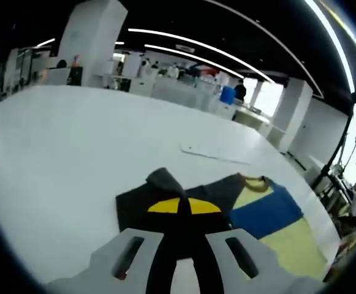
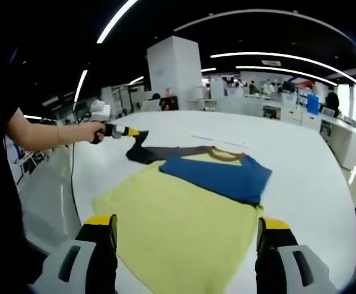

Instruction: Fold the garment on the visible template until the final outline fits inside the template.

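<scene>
A T-shirt lies flat on the white table (image 2: 300, 165): yellow body (image 2: 178, 220), blue chest band (image 2: 217, 174), dark grey shoulders and sleeve (image 2: 142, 152). My left gripper (image 1: 184, 207) is shut on the dark grey sleeve (image 1: 162, 184), its yellow tips pressed together, the sleeve lifted into a peak. In the right gripper view a hand holds that left gripper (image 2: 128, 131) at the shirt's far left corner. My right gripper (image 2: 185, 236) stands wide open over the yellow hem, nothing between its fingers (image 2: 101, 229).
A thin flat white sheet (image 1: 214, 153) lies on the table beyond the shirt's collar (image 1: 255, 181). The person's arm (image 2: 40, 136) reaches in from the left. Desks, pillars and people stand far behind the table.
</scene>
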`<state>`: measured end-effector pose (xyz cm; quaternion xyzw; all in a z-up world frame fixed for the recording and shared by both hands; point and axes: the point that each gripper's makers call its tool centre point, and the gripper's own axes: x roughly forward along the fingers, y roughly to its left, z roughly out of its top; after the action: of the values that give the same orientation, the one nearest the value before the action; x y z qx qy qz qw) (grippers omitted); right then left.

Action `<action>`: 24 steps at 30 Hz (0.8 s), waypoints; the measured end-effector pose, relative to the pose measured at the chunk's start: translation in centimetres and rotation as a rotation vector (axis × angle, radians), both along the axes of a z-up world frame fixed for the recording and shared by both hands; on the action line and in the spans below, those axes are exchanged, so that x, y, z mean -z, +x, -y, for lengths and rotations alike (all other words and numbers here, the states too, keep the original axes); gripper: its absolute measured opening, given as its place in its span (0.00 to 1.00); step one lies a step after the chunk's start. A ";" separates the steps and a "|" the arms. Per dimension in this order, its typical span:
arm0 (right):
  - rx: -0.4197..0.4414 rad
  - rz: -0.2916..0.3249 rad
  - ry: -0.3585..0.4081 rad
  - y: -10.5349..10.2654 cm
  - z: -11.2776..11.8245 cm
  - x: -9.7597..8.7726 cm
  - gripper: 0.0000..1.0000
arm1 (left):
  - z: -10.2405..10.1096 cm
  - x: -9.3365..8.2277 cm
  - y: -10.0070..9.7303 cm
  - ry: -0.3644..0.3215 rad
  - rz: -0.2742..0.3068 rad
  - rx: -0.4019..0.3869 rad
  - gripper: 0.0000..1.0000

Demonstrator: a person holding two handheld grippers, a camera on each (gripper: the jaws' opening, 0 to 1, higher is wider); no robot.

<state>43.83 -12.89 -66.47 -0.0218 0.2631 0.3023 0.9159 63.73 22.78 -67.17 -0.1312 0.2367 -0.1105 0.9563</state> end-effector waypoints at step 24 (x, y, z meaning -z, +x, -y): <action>-0.017 -0.016 0.017 -0.8 -1.0 0.8 0.94 | 8.0 -1.8 1.5 -0.050 0.025 0.126 0.00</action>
<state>43.04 -11.86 -67.31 -0.0137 0.2677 0.3127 0.9113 65.28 14.76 -65.41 -0.1385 0.2299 -0.1781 0.9467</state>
